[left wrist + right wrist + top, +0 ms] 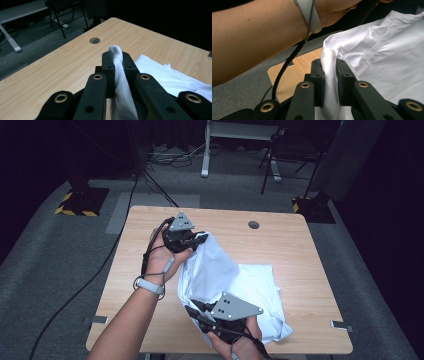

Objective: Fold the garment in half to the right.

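A white shirt (235, 285) lies partly on the wooden table (300, 255), with its left side lifted between both grippers. My left gripper (199, 238) holds a far edge of the cloth above the table's left middle. In the left gripper view the jaws are shut on a fold of the white shirt (117, 62). My right gripper (192, 310) grips the near edge by the table's front. In the right gripper view a bunch of white shirt (329, 70) is pinched between the pads, and the shirt's seamed panel (392, 57) stretches off to the right.
A round cable hole (254, 225) sits in the table's far right part. A black cable (100, 265) trails off the left side onto grey carpet. A chair (287, 150) and a desk leg (206, 155) stand beyond the table. My left forearm (262, 37) crosses the right gripper view.
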{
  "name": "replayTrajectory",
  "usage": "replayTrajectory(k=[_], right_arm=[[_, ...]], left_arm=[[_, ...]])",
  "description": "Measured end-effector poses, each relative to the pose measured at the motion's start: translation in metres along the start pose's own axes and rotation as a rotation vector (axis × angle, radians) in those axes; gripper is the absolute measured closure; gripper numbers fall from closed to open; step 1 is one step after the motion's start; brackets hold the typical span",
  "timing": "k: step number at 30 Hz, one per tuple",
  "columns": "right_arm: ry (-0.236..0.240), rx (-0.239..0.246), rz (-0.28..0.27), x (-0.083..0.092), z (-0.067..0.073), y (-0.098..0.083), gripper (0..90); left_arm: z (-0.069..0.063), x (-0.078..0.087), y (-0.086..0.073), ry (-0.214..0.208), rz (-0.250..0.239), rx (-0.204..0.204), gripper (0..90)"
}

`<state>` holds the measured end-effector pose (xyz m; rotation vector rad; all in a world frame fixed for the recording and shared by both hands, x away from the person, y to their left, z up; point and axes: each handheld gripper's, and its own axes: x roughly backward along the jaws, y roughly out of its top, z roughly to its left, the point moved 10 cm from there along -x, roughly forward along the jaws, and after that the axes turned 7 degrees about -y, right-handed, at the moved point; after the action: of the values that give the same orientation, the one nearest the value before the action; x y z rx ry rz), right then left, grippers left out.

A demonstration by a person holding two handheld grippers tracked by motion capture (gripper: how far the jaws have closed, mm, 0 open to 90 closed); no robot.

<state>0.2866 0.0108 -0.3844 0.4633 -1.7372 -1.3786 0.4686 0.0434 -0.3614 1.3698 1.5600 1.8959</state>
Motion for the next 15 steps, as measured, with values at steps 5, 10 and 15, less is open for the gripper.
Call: replayTrajectory(k=[5, 10, 15], right_arm=[[0.036, 0.002, -0.011, -0.009, 0.012, 0.009, 78.2], [0.052, -0.001, -0.062, -0.007, 0.017, 0.023, 78.1], [0.031, -0.021, -0.089, 0.013, 0.003, 0.024, 78.0]], left_arm=[[0.007, 0.022, -0.001, 0.019, -0.020, 0.010, 84.1], [0.005, 0.024, 0.010, 0.027, -0.011, -0.004, 84.1], [-0.012, 0.002, 0.025, -0.001, -0.017, -0.023, 84.1]])
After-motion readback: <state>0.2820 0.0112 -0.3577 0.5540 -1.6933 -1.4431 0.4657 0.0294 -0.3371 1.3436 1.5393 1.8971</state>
